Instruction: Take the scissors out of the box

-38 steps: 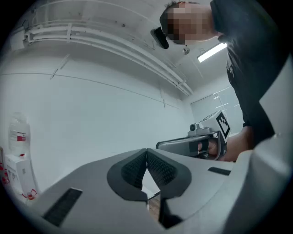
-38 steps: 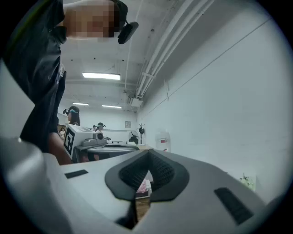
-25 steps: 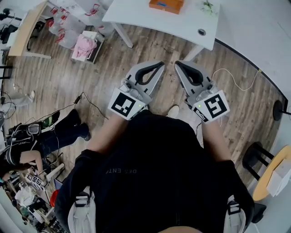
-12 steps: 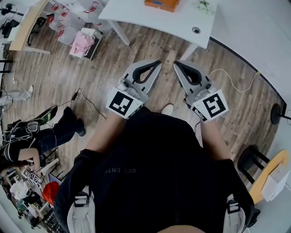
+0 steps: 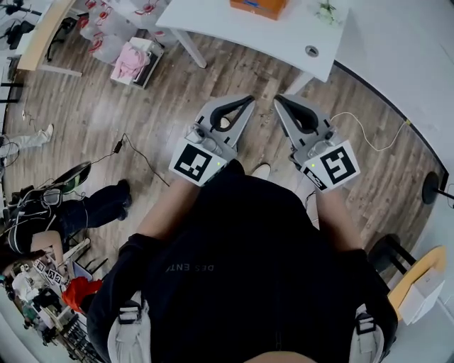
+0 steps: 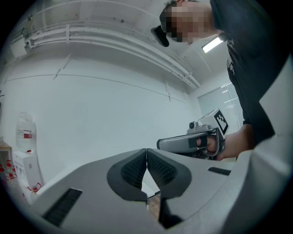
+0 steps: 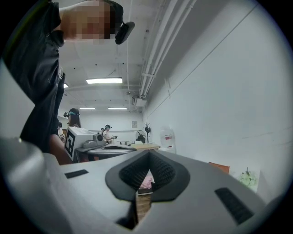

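The left hand-held gripper (image 5: 250, 100) and the right hand-held gripper (image 5: 278, 100) are held side by side over the wooden floor (image 5: 142, 106), each with its jaws pressed together on nothing. An orange box (image 5: 259, 7) is seen well ahead on the white bench (image 5: 284, 35); the scissors cannot be made out.

1. Pale lettering (image 5: 190, 267) on the person's black shirt (image 5: 241, 298): "DES ENT" can be read, no more.
2. Just ahead of the shirt, the left gripper (image 5: 248, 101) and right gripper (image 5: 278, 100) each carry a cube (left cube (image 5: 194, 162), right cube (image 5: 335, 165)) with black-and-white square code patterns, no letters.
3. Far ahead of the shirt, an orange box (image 5: 264, 8) bears a blue label (image 5: 250, 3), too small to read.
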### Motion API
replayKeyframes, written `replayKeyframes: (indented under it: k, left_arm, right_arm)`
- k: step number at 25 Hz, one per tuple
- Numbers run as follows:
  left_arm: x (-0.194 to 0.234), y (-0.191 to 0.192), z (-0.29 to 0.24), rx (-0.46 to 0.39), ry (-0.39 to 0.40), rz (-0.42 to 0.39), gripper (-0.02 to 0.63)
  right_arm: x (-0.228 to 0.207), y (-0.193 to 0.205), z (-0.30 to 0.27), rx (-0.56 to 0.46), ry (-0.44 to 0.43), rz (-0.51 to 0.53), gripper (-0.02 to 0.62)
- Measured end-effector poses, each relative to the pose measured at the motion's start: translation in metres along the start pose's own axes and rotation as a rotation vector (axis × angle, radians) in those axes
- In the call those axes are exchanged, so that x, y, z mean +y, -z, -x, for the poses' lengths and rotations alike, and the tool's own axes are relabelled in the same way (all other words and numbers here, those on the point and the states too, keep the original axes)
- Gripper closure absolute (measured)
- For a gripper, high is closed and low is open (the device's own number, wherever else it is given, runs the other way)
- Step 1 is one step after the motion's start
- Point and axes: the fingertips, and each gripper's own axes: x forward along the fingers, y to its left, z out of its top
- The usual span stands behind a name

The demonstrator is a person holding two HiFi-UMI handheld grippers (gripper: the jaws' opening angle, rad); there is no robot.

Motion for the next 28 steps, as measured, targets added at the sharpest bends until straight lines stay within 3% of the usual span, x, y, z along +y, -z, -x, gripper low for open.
replayKeyframes:
  k: [15,28]
  left_arm:
    - [0.172,0.022,-0.069,-0.005,0.045,0.027,0.587]
    - [0.27,0.039,-0.087,-0.01,0.126,0.063,0.588]
  right_arm:
    - [-0.1,0.016,-0.145,0.074,0.027,-0.003,0.603]
    - [-0.142,0.023,-0.236,0.086,0.1,-0.018,0.601]
